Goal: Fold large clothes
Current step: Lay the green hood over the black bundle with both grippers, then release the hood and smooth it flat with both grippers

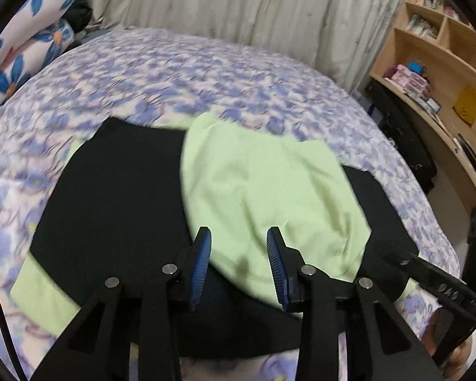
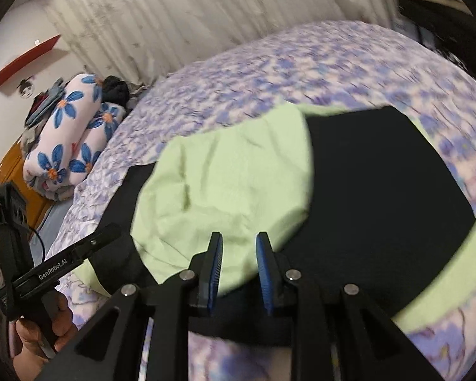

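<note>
Left wrist view
Surroundings: beyond the left gripper [image 1: 239,238] spreads a bed [image 1: 181,73] in a purple flowered sheet; a pale pleated curtain [image 1: 238,3] hangs behind it; a rolled quilt [image 1: 25,41] with blue flowers lies far up to the gripper's left; nothing stands between the jaws and the cloth
Containers: a wooden shelf unit [image 1: 441,50] up to the gripper's right; its compartments hold books and small boxes, too blurred to name
Garment: a light green garment [image 1: 260,190] lies just ahead of and under the fingertips, folded over a black board [image 1: 120,197] on the bed; more green shows past the board's lower left edge
Left gripper: jaws part open; blue pads clear of the cloth, nothing between them
Other tool: the right gripper [image 1: 428,273] reaches in from the lower right edge

Right wrist view
Surroundings: same bed [image 2: 301,73] and curtain [image 2: 190,6]; the quilt [image 2: 69,136] far off to the gripper's left; a red wall shelf [image 2: 28,60] above it
Garment: the green garment [image 2: 225,184] lies directly ahead of the right gripper [image 2: 238,241], on the left part of the black board [image 2: 380,190]; a green strip runs along the board's right edge
Right gripper: jaws narrowly apart; pads over the cloth's near edge, not pinching it
Other tool: the left gripper [image 2: 66,257] at the lower left, held in a hand [image 2: 44,327]
</note>
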`<control>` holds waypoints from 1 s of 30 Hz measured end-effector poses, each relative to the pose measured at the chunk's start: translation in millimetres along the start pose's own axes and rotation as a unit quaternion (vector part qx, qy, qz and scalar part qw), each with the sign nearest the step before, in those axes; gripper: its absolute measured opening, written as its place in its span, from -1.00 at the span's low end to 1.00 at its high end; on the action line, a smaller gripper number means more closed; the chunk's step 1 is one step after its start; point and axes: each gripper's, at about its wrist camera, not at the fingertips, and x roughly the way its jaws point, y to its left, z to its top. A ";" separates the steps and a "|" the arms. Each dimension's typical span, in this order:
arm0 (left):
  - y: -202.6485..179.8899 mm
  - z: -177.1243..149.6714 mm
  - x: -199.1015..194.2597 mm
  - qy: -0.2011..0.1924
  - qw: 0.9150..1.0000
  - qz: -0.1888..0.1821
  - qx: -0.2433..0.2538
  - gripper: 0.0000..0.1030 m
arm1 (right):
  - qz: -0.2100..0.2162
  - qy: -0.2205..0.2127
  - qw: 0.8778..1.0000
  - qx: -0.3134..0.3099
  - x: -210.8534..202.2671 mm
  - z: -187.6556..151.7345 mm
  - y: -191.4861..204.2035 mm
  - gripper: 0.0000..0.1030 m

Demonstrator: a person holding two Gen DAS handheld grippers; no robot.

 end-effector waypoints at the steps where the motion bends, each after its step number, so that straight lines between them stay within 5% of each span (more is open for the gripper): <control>1: -4.1 4.1 5.4 0.002 1.000 -0.003 0.003 -0.37 | 0.005 0.002 1.000 -0.006 9.1 5.2 5.8 -0.58; 8: -6.5 23.0 57.3 0.033 0.999 -0.003 -0.024 -0.44 | 0.003 0.049 0.999 -0.021 80.9 31.5 10.6 -0.58; 11: -0.8 24.5 82.6 0.060 0.998 0.024 -0.023 -0.54 | -0.032 0.055 0.998 -0.019 93.6 37.0 -5.3 -0.59; 13: 4.9 22.3 92.3 0.077 0.996 0.048 -0.026 -0.63 | -0.046 0.045 0.998 0.004 88.6 40.8 -28.5 -0.72; 18: 18.8 16.0 92.4 0.077 0.995 0.033 -0.048 -0.63 | -0.041 0.028 0.995 0.083 65.5 37.6 -77.8 -0.78; 30: 7.5 17.4 69.0 0.081 0.995 0.047 -0.033 -0.54 | -0.042 0.022 0.996 0.069 40.8 31.5 -52.7 -0.71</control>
